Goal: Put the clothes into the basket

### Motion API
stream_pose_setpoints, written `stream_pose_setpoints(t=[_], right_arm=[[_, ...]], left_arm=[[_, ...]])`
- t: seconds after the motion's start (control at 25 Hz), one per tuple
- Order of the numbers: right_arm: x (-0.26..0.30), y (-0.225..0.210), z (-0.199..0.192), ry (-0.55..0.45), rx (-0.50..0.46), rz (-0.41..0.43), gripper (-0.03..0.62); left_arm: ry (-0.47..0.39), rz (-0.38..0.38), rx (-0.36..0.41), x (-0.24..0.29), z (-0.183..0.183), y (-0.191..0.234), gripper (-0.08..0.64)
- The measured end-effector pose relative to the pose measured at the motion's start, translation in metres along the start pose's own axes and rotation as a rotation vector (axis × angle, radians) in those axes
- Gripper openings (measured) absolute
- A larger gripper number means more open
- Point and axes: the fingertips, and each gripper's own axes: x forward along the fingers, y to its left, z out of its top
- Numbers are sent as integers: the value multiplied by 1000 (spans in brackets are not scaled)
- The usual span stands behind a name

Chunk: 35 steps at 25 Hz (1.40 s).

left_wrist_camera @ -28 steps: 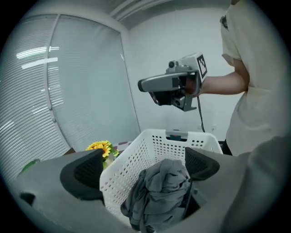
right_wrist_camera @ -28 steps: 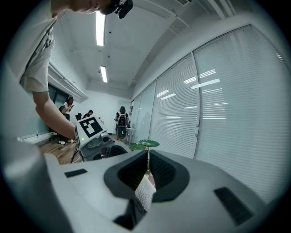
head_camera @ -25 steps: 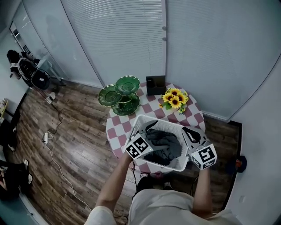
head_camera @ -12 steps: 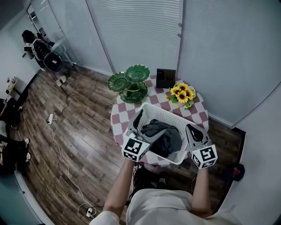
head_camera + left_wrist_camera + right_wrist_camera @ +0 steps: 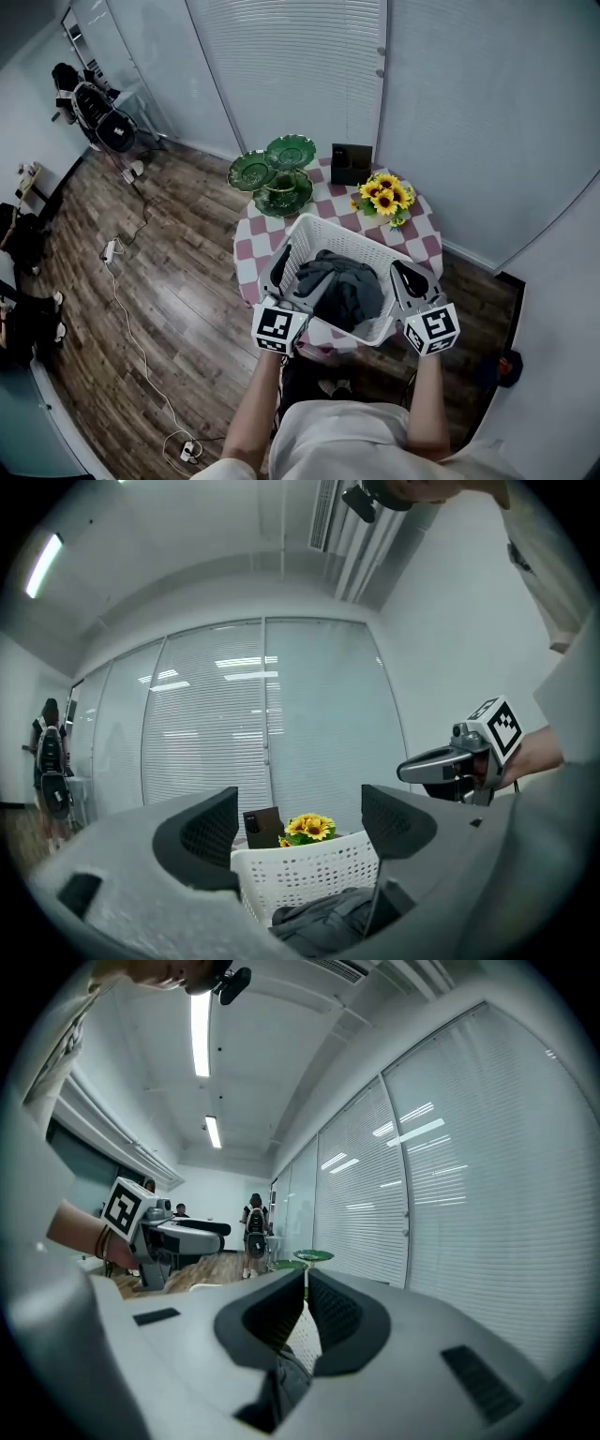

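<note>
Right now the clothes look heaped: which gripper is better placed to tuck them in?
Probably left: the left gripper, jaws apart and closing, faces the clothes in the basket; the right gripper is shut.

You had a round checked table [image 5: 247,264] before you; on it, green tiered dishes [image 5: 277,171] stood at 11 o'clock, a black box [image 5: 349,164] at 12, sunflowers [image 5: 382,197] at 1; across the wood floor [image 5: 178,309] at 9 o'clock lay a cable [image 5: 114,286]; a person with a backpack [image 5: 89,101] stood far off at 10.
</note>
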Motion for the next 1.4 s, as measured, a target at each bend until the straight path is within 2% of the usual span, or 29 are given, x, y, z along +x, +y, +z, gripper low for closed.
stream_pose_setpoints(t=[0.16, 0.28, 0.36, 0.56, 0.68, 0.96, 1.08, 1.2, 1.28, 1.4], right_arm=[[-1, 1, 2, -4, -14, 21, 25], [1, 3, 5, -17, -23, 38, 25], [4, 6, 5, -22, -21, 53, 25], [10, 19, 5, -27, -17, 98, 25], [13, 23, 6, -24, -32, 114, 25], [17, 30, -11, 8, -16, 124, 25], [18, 36, -15, 19, -19, 139, 25], [19, 36, -22, 8, 17, 130, 25], [20, 38, -29, -3, 45, 121, 25], [21, 45, -40, 2, 32, 121, 25]], left_arm=[[-13, 33, 7, -5, 0, -2, 385], [-37, 50, 9, -7, 1, -5, 282], [-44, 64, 5, -6, 0, -6, 246], [-70, 161, -87, -15, -6, 0, 86], [-61, 174, -85, -19, -11, -1, 18], [-30, 155, -41, -17, -11, -12, 14], [-30, 165, -45, -18, -11, -12, 14], [-24, 167, -66, -16, -20, -14, 14], [-19, 156, -74, -12, -28, -18, 14], [-12, 128, -61, -5, -34, -27, 14]])
